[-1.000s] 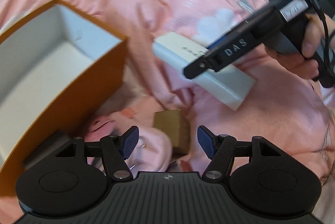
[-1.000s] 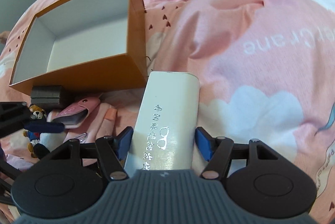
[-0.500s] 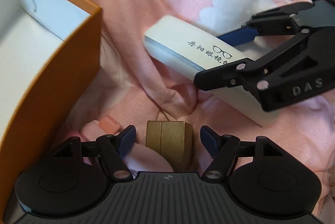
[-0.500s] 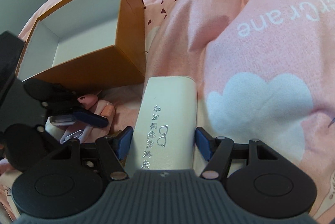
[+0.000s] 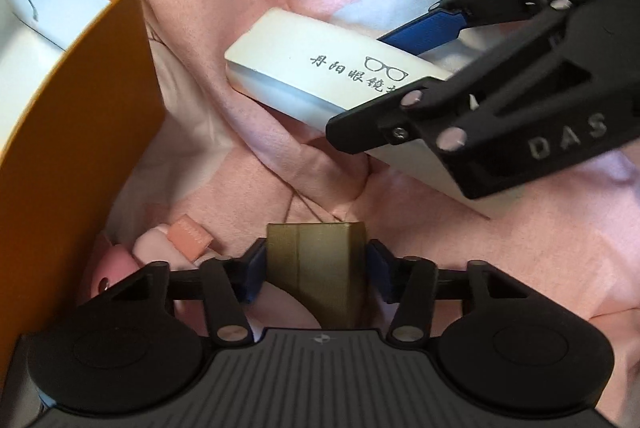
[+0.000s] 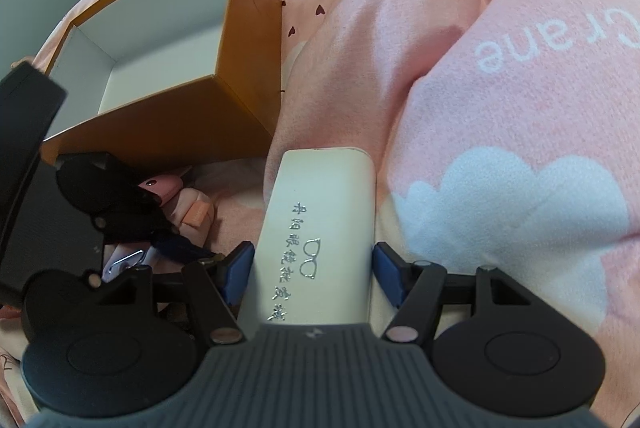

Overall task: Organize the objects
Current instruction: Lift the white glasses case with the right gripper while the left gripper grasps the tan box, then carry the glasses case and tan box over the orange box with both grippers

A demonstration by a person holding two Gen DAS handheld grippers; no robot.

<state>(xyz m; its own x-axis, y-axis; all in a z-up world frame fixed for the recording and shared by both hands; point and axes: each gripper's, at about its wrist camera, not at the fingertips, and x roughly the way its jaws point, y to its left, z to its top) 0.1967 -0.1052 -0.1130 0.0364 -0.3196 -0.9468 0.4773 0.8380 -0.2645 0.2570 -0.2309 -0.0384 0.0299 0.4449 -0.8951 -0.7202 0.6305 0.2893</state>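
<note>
While the left gripper (image 5: 316,268) has just closed on the gold block (image 5: 320,268), the right gripper (image 6: 314,272) clamps the glasses case (image 6: 320,228); orange box (image 6: 168,68) at 10 o'clock.

Orange box (image 6: 168,124) wall beside the clutter, open quilt (image 6: 500,108) rightward.

This is a home, most likely a bedroom. A soft pink blanket (image 6: 500,108) with white clouds, small hearts and printed letters fills almost the whole frame and lies in folds like bedding. At the left, an open orange box (image 6: 168,116) sits on it, with small pink personal things (image 5: 120,260) just beside it.
</note>
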